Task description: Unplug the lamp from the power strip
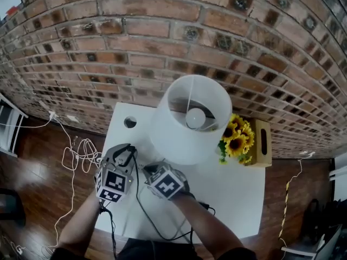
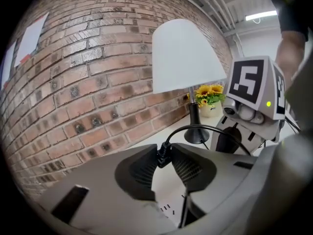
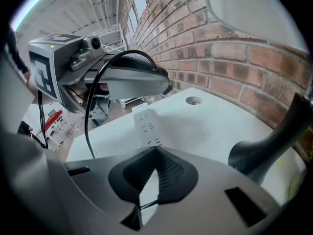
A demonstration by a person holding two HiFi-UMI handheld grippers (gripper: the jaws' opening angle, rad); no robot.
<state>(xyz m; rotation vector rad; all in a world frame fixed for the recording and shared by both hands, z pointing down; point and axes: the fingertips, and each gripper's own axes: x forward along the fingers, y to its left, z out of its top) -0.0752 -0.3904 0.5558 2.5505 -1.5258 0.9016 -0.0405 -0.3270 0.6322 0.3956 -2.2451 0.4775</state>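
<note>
The left gripper (image 2: 164, 151) pinches the black plug (image 2: 162, 157) clear above the white power strip (image 3: 146, 126), cord end up. The strip lies flat on the tabletop (image 1: 238, 194), stretching lengthwise away from the right gripper (image 3: 155, 149), whose jaws meet with nothing between them, beside the lamp (image 1: 190, 118).

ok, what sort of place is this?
Probably a lab or studio corner dressed like a home: brick wall, white table with a lamp and sunflowers, but bare industrial ceiling with a strip light.
</note>
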